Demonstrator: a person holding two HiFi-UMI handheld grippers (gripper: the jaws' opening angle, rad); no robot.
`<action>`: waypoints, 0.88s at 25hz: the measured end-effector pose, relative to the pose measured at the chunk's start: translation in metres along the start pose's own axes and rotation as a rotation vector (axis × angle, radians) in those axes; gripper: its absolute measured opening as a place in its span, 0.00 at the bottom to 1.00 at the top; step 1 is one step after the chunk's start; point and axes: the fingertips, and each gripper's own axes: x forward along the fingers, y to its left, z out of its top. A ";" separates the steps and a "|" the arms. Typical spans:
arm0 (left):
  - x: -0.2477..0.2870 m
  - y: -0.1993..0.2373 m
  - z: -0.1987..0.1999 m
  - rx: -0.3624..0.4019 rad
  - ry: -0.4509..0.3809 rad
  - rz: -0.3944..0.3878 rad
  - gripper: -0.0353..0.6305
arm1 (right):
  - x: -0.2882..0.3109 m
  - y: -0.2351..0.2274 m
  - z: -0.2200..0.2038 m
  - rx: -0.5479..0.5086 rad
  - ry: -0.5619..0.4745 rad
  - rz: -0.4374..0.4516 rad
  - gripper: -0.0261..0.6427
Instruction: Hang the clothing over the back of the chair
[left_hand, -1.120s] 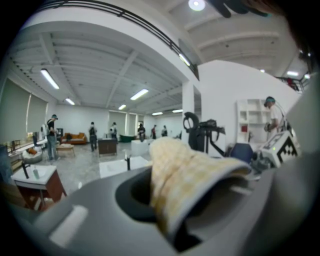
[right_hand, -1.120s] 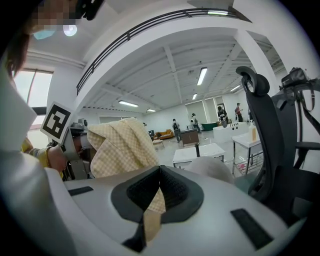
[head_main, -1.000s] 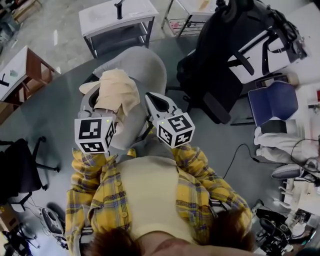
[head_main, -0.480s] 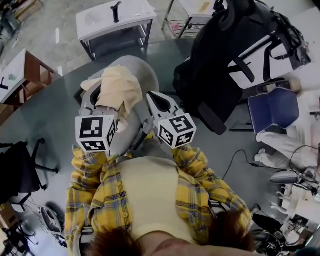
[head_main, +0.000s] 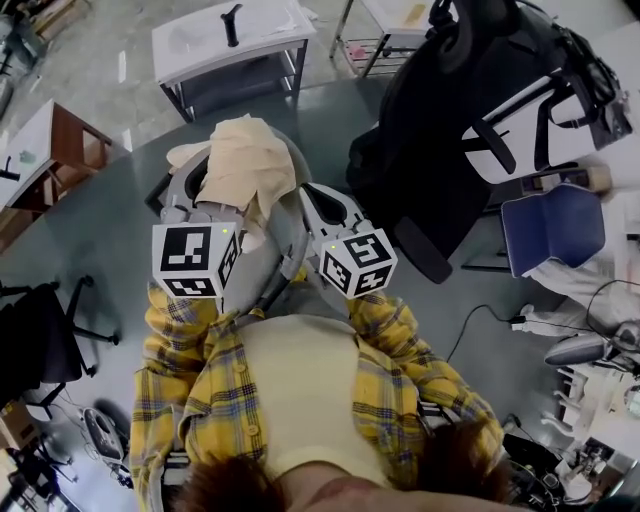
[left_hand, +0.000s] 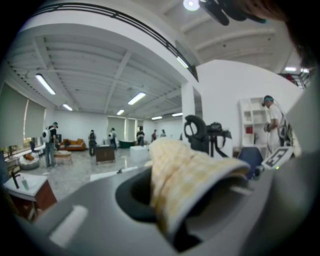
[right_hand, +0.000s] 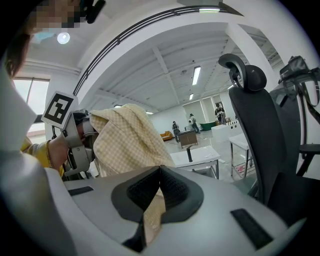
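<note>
A cream checked piece of clothing (head_main: 243, 165) is bunched over my left gripper (head_main: 208, 205), which is shut on a thick fold of it (left_hand: 185, 175). My right gripper (head_main: 322, 203) is shut too, with a thin edge of the same cloth (right_hand: 151, 216) pinched in its jaws; the rest hangs to its left (right_hand: 130, 140). Both grippers are above a grey chair (head_main: 283, 243), whose top the cloth mostly hides. A tall black office chair (right_hand: 255, 125) with a headrest stands to the right (head_main: 450, 120).
A white metal table (head_main: 230, 35) with a black object on it stands beyond the grey chair. A wooden desk (head_main: 45, 140) is at the left, a small black chair (head_main: 40, 335) lower left, a blue chair (head_main: 553, 225) and cables at the right. People stand far off in the hall.
Both grippers have carried the clothing away from the person and up the picture, so it now covers more of the grey chair. Both grips are unchanged.
</note>
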 end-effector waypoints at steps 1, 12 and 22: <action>0.004 -0.001 0.002 0.001 -0.002 -0.001 0.12 | 0.000 -0.003 0.001 0.001 0.000 0.000 0.06; 0.053 -0.015 0.002 -0.006 0.000 -0.016 0.12 | 0.003 -0.038 0.005 0.002 0.004 -0.036 0.06; 0.094 -0.021 -0.036 -0.054 0.059 -0.015 0.12 | 0.004 -0.064 -0.002 0.023 0.026 -0.067 0.06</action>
